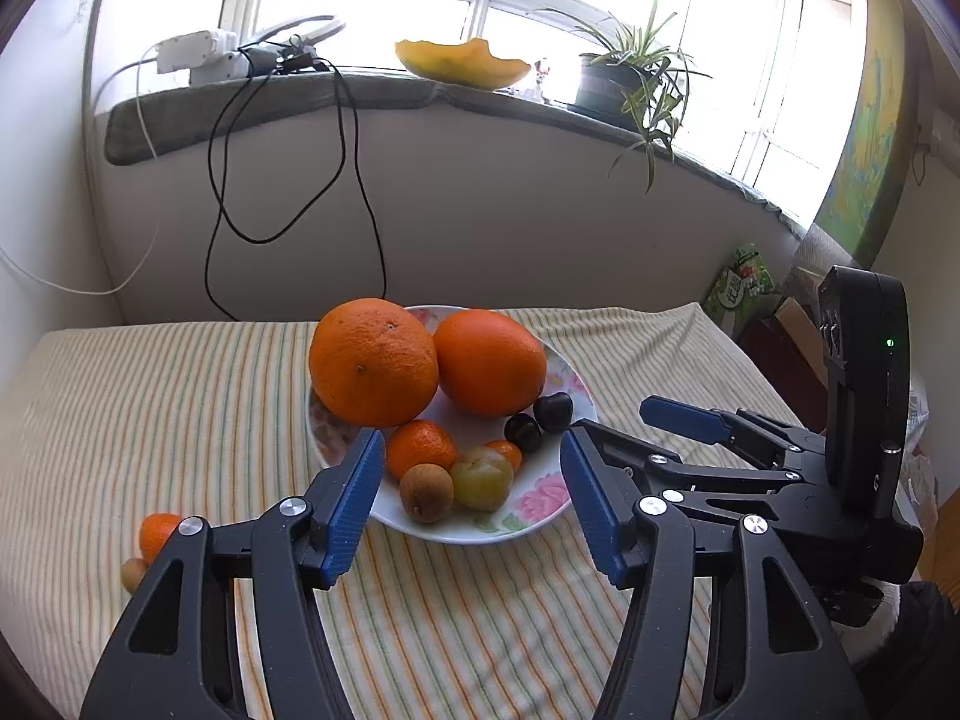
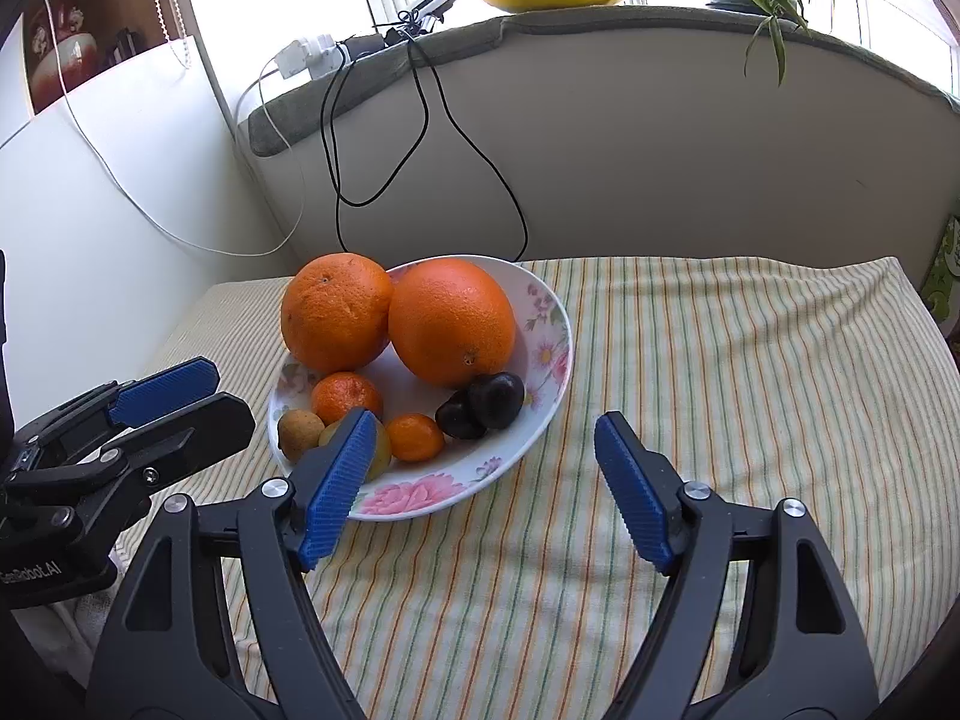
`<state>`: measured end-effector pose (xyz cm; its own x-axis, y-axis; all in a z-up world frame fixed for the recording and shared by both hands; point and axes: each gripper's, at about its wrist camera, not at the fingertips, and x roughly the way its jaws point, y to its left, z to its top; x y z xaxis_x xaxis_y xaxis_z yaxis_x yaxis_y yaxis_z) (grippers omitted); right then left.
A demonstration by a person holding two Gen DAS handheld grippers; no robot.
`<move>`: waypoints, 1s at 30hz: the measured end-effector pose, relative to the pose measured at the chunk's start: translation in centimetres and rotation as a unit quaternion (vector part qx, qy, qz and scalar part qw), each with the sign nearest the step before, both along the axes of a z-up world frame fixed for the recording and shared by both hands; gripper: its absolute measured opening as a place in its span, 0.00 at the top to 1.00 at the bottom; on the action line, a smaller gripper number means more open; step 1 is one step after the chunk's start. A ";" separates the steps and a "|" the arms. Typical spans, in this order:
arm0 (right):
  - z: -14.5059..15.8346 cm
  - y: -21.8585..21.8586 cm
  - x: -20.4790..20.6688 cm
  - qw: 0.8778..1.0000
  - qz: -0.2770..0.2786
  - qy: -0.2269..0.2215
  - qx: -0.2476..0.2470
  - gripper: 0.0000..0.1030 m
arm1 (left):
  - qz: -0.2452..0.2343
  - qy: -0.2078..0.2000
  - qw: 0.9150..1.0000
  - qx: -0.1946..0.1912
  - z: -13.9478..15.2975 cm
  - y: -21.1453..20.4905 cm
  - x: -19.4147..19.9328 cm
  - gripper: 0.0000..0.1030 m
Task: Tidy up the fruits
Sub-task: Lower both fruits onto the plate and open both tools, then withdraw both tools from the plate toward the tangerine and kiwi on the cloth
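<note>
A floral white plate [image 1: 536,504] [image 2: 414,497] sits on the striped cloth. It holds two large oranges [image 1: 373,362] [image 2: 451,319], a mandarin [image 1: 420,447] [image 2: 346,397], a smaller orange fruit [image 2: 415,436], a brown longan [image 1: 426,492] [image 2: 300,433], a yellow-green plum [image 1: 482,477] and two dark cherries [image 1: 537,420] [image 2: 480,405]. Off the plate, at the left, a small mandarin [image 1: 157,531] and a longan [image 1: 133,573] lie on the cloth, partly hidden behind my finger. My left gripper [image 1: 471,444] [image 2: 228,393] is open over the plate's near edge. My right gripper [image 2: 485,420] [image 1: 645,426] is open and empty beside the plate's right rim.
The striped cloth [image 2: 720,360] covers the table, which has a wall on the left and a low wall behind. The sill above carries a power strip [image 1: 198,57] with hanging cables [image 1: 354,180], a yellow dish [image 1: 462,63] and a potted plant [image 1: 630,78]. A green packet [image 1: 741,288] stands at the right.
</note>
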<state>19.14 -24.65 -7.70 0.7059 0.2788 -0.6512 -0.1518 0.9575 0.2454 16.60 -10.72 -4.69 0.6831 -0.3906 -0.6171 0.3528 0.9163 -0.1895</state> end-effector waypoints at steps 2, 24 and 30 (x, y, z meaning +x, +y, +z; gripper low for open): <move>0.0 0.0 -0.1 1.000 0.000 0.000 0.000 0.24 | 0.002 0.000 1.000 0.000 0.1 0.1 -0.2 0.39; 1.4 2.5 -2.5 1.000 0.021 -0.008 0.006 0.18 | 0.026 -0.014 1.000 -0.011 1.6 2.6 -2.9 0.36; 1.6 3.9 -3.0 0.999 0.035 -0.008 0.009 0.10 | 0.037 -0.016 0.999 -0.015 1.8 3.8 -3.6 0.36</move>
<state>16.15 -20.71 -6.11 0.6940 0.3393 -0.6350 -0.2222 0.9399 0.2593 12.95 -6.90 -2.92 0.7295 -0.3565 -0.5837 0.2909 0.9341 -0.2070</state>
